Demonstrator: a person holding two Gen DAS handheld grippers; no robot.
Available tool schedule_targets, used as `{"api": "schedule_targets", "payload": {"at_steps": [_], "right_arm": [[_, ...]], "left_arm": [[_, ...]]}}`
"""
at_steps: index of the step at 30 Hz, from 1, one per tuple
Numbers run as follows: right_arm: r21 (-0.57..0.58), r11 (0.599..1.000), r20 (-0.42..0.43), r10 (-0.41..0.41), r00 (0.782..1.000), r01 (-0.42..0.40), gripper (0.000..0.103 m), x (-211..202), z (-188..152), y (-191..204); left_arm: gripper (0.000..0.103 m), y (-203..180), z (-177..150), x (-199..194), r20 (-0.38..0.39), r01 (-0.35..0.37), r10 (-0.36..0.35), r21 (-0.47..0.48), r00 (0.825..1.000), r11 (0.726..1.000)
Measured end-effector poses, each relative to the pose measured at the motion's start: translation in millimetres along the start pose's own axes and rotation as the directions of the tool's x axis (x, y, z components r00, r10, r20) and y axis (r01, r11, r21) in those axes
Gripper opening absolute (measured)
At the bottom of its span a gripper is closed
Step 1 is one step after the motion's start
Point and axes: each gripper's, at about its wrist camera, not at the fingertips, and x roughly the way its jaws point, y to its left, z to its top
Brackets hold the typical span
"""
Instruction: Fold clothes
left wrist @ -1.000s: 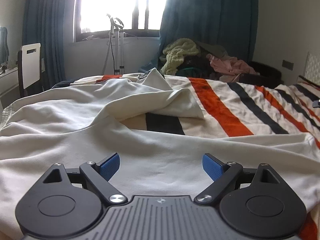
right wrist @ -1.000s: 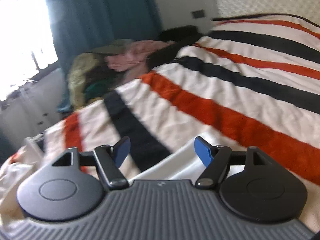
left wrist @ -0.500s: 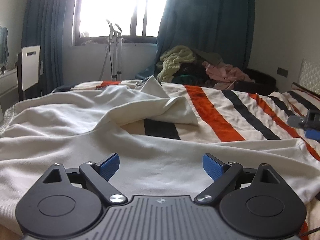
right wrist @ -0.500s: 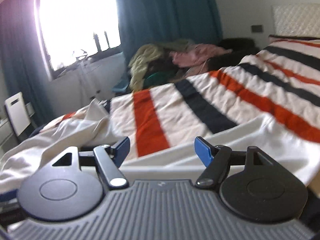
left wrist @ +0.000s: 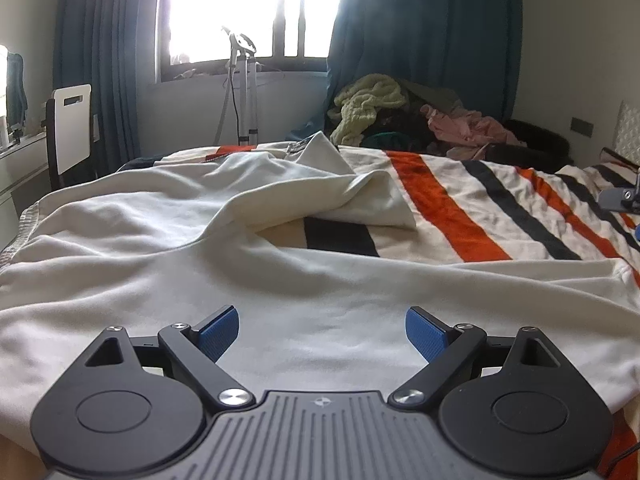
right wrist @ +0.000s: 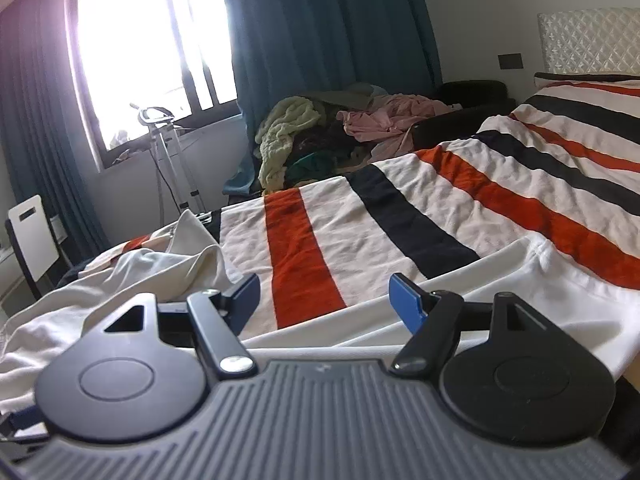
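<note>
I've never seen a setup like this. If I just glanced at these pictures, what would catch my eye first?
Probably the striped blanket in bold orange, black and cream covering the bed, with a big cream garment rumpled across its near end. Behind the bed, a heap of clothes sits against dark teal curtains beside a glaring window. Up close, the left gripper and right gripper hover with blue-tipped jaws open, holding nothing.

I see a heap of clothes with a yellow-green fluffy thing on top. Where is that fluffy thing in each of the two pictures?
Left wrist view: the yellow-green fluffy garment sits above centre, beyond the striped bed, below the teal curtain.
Right wrist view: the same garment is left of centre, above the orange stripe.
Shared landmark: the pink clothes lie just to its right in both.
</note>
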Motion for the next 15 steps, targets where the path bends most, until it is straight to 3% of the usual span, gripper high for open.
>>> {"api": "schedule_targets", "payload": {"at_steps": [7, 12, 15], "right_arm": [[0.019, 0.998, -0.002, -0.056, 0.998, 0.056, 0.073, -2, 4, -10], [0.105, 0.991, -0.018, -0.081, 0.997, 0.083, 0.073, 3, 5, -27], [0.138, 0.984, -0.018, -0.11, 0.994, 0.111, 0.073, 7, 3, -35]], "left_arm": [[0.092, -11, -4, 12, -0.031, -0.026, 0.028, 0.052, 0.999, 0.998], [0.092, -29, 3, 42, -0.04, -0.055, 0.063, 0.163, 0.997, 0.985], [0.092, -38, 17, 68, -0.045, -0.063, 0.072, 0.177, 0.996, 0.982]]}}
